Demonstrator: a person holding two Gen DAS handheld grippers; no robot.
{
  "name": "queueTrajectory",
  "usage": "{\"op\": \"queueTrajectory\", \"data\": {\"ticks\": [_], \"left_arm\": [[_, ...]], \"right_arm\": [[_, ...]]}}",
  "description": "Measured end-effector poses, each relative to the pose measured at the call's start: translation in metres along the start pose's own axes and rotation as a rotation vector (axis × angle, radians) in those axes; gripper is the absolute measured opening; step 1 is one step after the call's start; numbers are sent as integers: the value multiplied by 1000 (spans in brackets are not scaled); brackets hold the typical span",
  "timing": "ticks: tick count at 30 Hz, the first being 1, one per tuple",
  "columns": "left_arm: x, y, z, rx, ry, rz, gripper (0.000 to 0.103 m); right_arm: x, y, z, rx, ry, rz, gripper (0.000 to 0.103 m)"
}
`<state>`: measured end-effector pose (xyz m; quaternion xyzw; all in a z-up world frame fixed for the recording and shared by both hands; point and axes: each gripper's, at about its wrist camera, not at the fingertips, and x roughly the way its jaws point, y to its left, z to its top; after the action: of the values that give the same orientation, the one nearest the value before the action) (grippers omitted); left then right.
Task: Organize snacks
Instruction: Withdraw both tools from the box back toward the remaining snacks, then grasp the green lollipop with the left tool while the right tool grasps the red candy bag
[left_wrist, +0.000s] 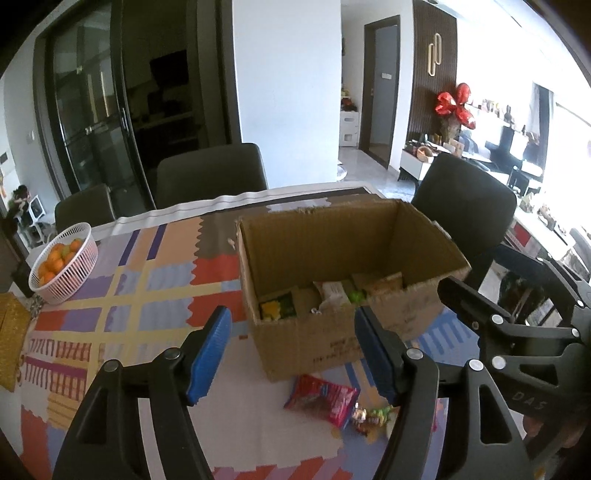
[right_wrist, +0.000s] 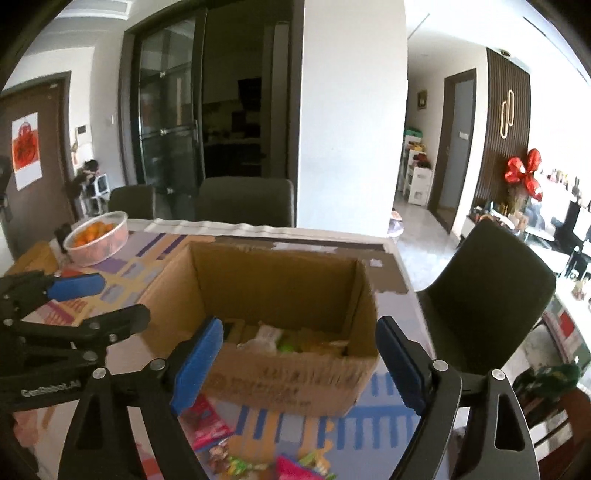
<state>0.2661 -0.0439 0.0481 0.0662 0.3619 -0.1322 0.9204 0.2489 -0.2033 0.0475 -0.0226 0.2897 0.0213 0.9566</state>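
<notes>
mostly crinkly snack packets (left_wrist: 322, 399) beside a corrugated cardboard box (left_wrist: 343, 258).

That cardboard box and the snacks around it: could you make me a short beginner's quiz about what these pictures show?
1. True or false: the cardboard box already has snack packets inside.
2. Where does the red snack packet lie? A) inside the box B) on the tablecloth in front of the box C) in the white basket
3. Fill in: the white basket holds ____ fruit.

Key: 1 true. 2 B. 3 orange.

Both the left gripper and the right gripper stand open and empty.
</notes>
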Motion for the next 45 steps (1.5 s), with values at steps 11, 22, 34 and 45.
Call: {"op": "queueTrajectory", "data": {"ticks": [11,22,34,45], "left_arm": [[-16,-27,-55,189,-49,-49,68],[8,-48,-93,339,6,-185,66],[53,-68,-115,523,155,-312,50],[82,-78,-115,534,250,-393,30]], "right_arm": [[-24,-10,-53,131,64,18,85],[-11,-5,-105,135,202,-2,85],[9,1,-135,111,292,-38,76],[37,-8,-152,188,379,7,61]]}}
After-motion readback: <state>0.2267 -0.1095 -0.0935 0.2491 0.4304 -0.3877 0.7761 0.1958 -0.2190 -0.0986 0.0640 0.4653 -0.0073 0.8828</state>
